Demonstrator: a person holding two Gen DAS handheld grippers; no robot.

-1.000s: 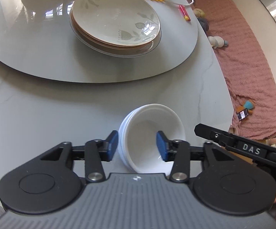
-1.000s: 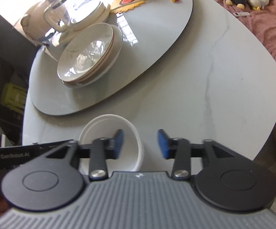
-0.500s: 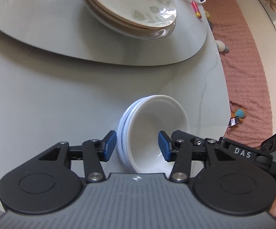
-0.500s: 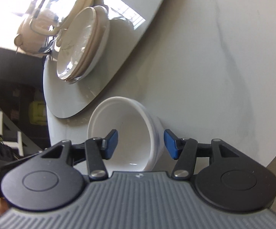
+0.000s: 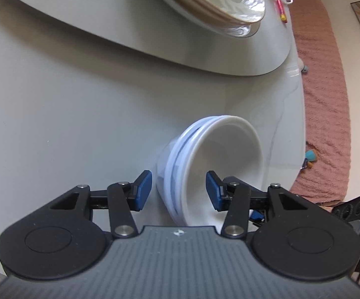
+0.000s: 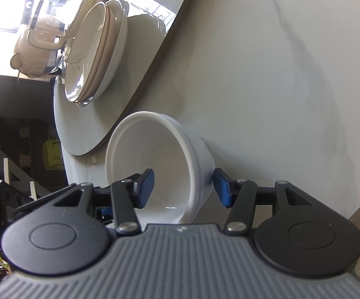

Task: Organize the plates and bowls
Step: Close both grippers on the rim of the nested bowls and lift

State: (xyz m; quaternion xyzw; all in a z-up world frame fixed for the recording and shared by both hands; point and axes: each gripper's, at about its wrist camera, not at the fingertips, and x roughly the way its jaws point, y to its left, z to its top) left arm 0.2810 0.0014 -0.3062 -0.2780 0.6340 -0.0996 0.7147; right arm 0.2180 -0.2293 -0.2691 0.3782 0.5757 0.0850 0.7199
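A stack of white bowls (image 5: 219,164) sits on the pale table, also in the right wrist view (image 6: 160,164). My left gripper (image 5: 178,193) is open and straddles the stack's left rim, one blue pad outside and one inside the top bowl. My right gripper (image 6: 183,188) is open and straddles the opposite rim the same way. A stack of floral plates (image 5: 219,2) rests on the grey turntable (image 5: 105,20), also in the right wrist view (image 6: 97,49).
A glass kettle on a cream base (image 6: 45,25) stands behind the plates. A pink rug (image 5: 327,99) with small toys lies on the floor beyond the table edge. A red lighter (image 5: 280,12) lies on the turntable.
Both grippers have dropped lower and closer to the bowl stack, so that each straddles a rim. The jaws have stayed open. The plates have slid toward the top of both views.
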